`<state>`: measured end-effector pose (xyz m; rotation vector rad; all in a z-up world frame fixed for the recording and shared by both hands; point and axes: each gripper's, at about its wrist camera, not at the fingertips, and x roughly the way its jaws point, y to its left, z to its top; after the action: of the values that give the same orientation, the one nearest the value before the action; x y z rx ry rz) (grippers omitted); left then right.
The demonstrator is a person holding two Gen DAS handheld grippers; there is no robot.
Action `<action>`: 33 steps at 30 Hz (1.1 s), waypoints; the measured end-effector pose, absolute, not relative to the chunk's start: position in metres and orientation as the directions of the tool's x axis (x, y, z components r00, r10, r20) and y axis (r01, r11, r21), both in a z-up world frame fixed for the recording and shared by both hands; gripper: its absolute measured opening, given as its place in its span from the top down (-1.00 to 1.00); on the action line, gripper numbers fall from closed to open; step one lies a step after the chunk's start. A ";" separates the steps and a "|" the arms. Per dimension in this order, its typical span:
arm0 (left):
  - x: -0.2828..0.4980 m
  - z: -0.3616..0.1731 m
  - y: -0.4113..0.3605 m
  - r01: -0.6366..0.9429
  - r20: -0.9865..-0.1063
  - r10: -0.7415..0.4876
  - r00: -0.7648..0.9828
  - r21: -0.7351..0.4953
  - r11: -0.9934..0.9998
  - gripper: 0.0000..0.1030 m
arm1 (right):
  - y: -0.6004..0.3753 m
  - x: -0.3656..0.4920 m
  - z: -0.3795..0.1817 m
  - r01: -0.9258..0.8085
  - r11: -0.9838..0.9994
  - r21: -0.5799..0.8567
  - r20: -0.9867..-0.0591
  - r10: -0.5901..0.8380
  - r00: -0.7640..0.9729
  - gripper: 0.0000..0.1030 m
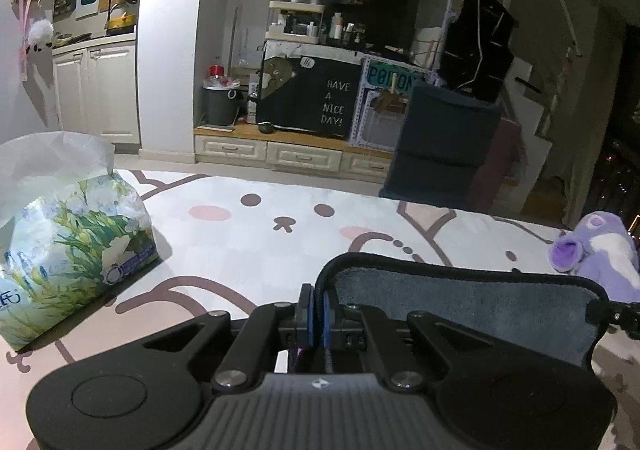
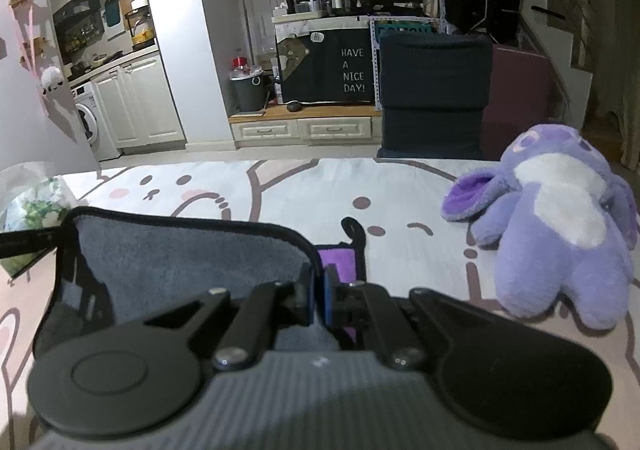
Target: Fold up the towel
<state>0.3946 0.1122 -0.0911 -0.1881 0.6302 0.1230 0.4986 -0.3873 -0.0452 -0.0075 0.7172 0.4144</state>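
Note:
A grey towel [image 1: 460, 302] with a dark hem is held up between both grippers above the cartoon-print table cover [image 1: 248, 234]. My left gripper [image 1: 318, 314] is shut on the towel's left corner, and the cloth stretches to the right of it. My right gripper [image 2: 318, 292] is shut on the towel's [image 2: 180, 254] right corner, and the cloth stretches to the left. A purple cloth patch [image 2: 338, 260] shows just beyond the right gripper's fingers. The other gripper's tip shows at each view's edge [image 1: 616, 316].
A floral tissue pack [image 1: 68, 250] stands on the left of the table. A purple plush toy [image 2: 560, 226] lies on the right. Beyond the far edge are a dark chair [image 2: 434, 90], cabinets and kitchen units.

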 end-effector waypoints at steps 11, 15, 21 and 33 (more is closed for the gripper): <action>0.419 -0.114 0.115 -0.162 -0.615 0.044 0.787 -0.139 0.977 0.90 | -0.368 0.522 -0.066 -0.336 0.938 0.084 -0.665 0.304 0.682 0.88; 0.424 -0.119 0.113 -0.165 -0.615 0.057 0.786 -0.121 0.979 0.90 | -0.367 0.530 -0.077 -0.322 0.944 0.076 -0.675 0.287 0.680 0.88; 0.430 -0.129 0.111 -0.163 -0.632 0.069 0.772 -0.092 0.982 0.90 | -0.365 0.540 -0.091 -0.322 0.944 0.073 -0.679 0.284 0.677 0.88; 0.433 -0.136 0.116 -0.177 -0.673 0.078 0.735 -0.081 0.981 0.36 | -0.368 0.550 -0.103 -0.306 0.946 0.106 -0.688 0.292 0.665 0.60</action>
<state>0.4327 0.1155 -0.1365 -0.1432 0.7320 0.1406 0.5498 -0.3679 -0.1034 -0.0188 0.7732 0.3374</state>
